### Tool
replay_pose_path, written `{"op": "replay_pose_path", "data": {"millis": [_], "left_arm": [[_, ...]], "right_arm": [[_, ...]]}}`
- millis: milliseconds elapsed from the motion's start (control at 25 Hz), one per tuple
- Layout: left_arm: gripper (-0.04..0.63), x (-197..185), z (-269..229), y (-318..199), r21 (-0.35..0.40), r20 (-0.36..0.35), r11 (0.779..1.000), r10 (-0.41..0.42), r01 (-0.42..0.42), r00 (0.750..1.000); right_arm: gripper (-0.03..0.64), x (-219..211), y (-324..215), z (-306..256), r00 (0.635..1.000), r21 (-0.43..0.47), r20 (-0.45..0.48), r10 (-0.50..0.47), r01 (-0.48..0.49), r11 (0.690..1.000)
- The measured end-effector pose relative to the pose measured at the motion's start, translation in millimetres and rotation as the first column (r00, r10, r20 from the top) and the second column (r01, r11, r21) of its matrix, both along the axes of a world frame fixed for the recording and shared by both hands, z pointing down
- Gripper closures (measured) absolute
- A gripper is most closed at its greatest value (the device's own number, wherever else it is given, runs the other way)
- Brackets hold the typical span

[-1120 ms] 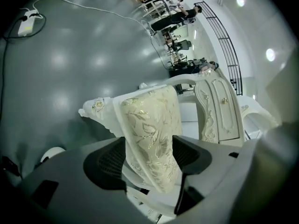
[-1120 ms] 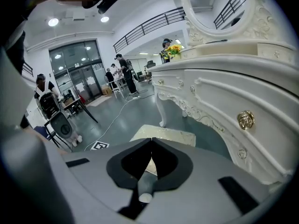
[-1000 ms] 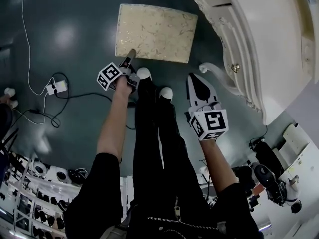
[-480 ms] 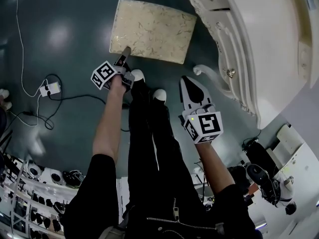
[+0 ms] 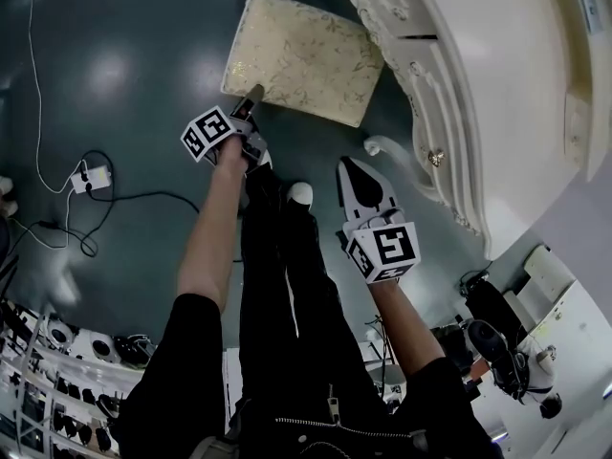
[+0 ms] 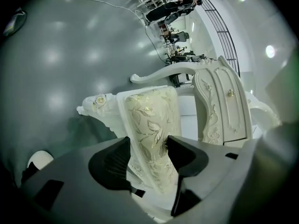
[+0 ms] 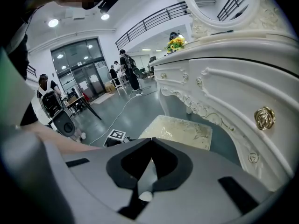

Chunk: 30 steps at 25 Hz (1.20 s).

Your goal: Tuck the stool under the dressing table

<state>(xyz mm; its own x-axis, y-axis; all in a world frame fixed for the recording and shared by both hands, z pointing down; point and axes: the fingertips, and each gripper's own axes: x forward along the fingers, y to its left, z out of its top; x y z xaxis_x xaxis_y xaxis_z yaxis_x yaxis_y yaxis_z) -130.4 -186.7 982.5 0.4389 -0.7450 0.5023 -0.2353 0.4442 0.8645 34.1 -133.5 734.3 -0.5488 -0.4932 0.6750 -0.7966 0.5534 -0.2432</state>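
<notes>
The stool, with a cream floral cushion and white carved legs, stands on the dark floor, its right corner at the white dressing table. My left gripper sits at the stool's near left edge. In the left gripper view the cushion's edge lies between the jaws of my left gripper, which have just been closing and now press on it. Lower right, my right gripper hangs shut and empty, short of the table's curved leg. The right gripper view shows the stool beyond its closed tips.
A power strip with cables lies on the floor at the left. The person's legs and a white shoe stand between the grippers. The table's drawer front with a gold knob is at the right. Equipment clutters the lower corners.
The stool has slid and turned to the right, toward the dressing table, with the left gripper moving along at its edge. The right gripper has stayed about where it was.
</notes>
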Motion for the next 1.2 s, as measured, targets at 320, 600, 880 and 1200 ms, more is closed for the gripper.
{"op": "replay_pose_path", "data": {"millis": [320,600,880,1200], "left_arm": [[0.339,22,-4,-28,0.017,-0.014,0.999,0.032,-0.032,0.999],[0.344,41,-4,-60,0.039,-0.012,0.997,0.07,-0.069,0.998],[0.348,72,-5,-102,0.062,-0.027,0.992,0.114,-0.113,0.993],[0.353,105,-7,-144,0.086,-0.039,0.984,0.162,-0.158,0.986]], "right_arm": [[0.611,5,-6,5,1.0,-0.01,0.017,0.003,-0.003,1.0],[0.611,13,-16,14,1.0,-0.003,0.001,0.005,-0.005,1.0],[0.611,13,-22,21,1.0,-0.006,0.007,0.012,-0.012,1.0],[0.611,28,-16,29,0.999,-0.02,-0.025,0.022,-0.023,1.0]]}}
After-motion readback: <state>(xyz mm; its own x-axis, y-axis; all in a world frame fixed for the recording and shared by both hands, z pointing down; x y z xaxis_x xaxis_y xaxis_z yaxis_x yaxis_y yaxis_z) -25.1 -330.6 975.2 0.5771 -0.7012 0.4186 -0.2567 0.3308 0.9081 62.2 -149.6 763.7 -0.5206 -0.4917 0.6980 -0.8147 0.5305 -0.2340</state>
